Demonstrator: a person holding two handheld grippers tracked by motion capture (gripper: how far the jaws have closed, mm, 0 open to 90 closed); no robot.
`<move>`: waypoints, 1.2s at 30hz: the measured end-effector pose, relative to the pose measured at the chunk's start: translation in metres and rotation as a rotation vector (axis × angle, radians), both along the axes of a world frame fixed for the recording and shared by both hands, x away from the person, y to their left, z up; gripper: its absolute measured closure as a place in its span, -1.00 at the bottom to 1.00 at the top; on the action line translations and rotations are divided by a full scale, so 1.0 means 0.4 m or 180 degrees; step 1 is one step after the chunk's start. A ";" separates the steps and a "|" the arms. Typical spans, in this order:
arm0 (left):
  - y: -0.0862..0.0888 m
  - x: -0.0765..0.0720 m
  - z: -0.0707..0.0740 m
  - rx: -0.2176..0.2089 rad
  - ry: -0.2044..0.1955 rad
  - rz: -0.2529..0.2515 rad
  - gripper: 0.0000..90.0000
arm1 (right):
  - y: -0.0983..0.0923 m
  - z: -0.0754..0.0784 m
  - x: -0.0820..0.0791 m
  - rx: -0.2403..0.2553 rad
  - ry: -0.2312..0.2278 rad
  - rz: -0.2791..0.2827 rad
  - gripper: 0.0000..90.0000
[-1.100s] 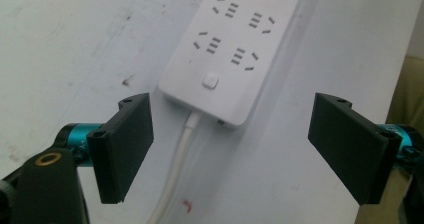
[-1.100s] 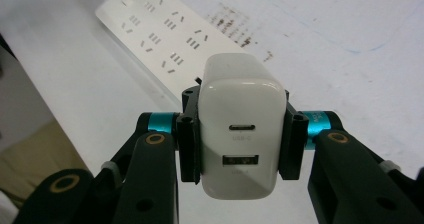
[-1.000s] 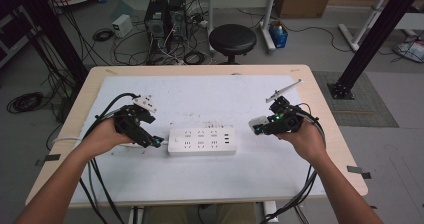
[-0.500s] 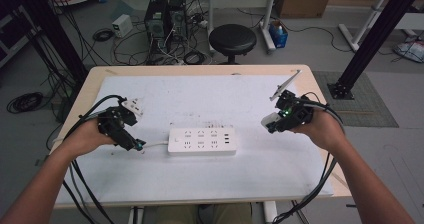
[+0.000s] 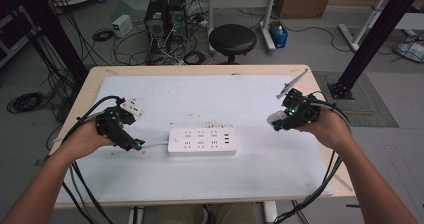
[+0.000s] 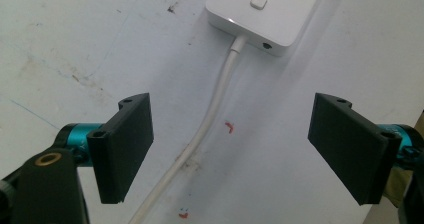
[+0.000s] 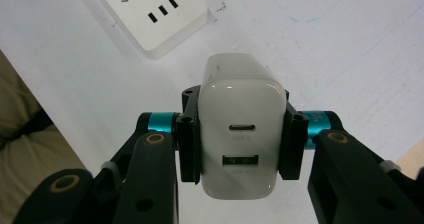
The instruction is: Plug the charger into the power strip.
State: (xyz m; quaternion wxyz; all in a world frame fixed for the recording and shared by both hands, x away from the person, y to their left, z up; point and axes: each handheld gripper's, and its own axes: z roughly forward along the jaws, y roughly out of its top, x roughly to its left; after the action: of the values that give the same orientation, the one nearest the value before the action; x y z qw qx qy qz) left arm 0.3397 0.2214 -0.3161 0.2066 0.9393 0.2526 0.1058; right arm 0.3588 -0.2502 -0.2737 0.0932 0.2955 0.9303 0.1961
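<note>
the right gripper [image 7: 239, 139] pinched a white charger [image 7: 239, 129] at frame right, unplugged from the central power strip [image 5: 201, 141]; the left gripper [image 6: 230, 149] stood spread, empty.

The left gripper [image 5: 134, 145] is hovering low with jaws spread wide apart. The right gripper [image 7: 239, 134] is clamping a white charger [image 7: 239, 129], held aloft at the table's right side.

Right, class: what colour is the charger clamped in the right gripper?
White; the charger shows best in the right gripper view.
</note>
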 end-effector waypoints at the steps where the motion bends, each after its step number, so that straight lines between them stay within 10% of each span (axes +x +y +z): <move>1: 0.003 0.001 0.002 0.0008 -0.0011 -0.0020 -0.59 | 0.001 0.000 0.001 0.0008 -0.0007 -0.0005 0.37; 18: 0.007 0.009 -0.012 0.0030 -0.0107 0.0006 -0.60 | 0.101 -0.007 0.040 -0.0018 0.0069 0.0185 0.37; 36: 0.017 0.018 -0.050 0.0101 -0.0074 0.0066 -0.60 | 0.315 -0.052 0.092 -0.0287 0.0142 0.0922 0.37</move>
State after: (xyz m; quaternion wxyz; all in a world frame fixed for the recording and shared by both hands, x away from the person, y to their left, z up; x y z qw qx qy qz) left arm 0.3469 0.2283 -0.3359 0.1936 0.9385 0.2582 0.1229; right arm 0.3956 -0.1243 -0.2944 0.0565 0.1580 0.9729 0.1590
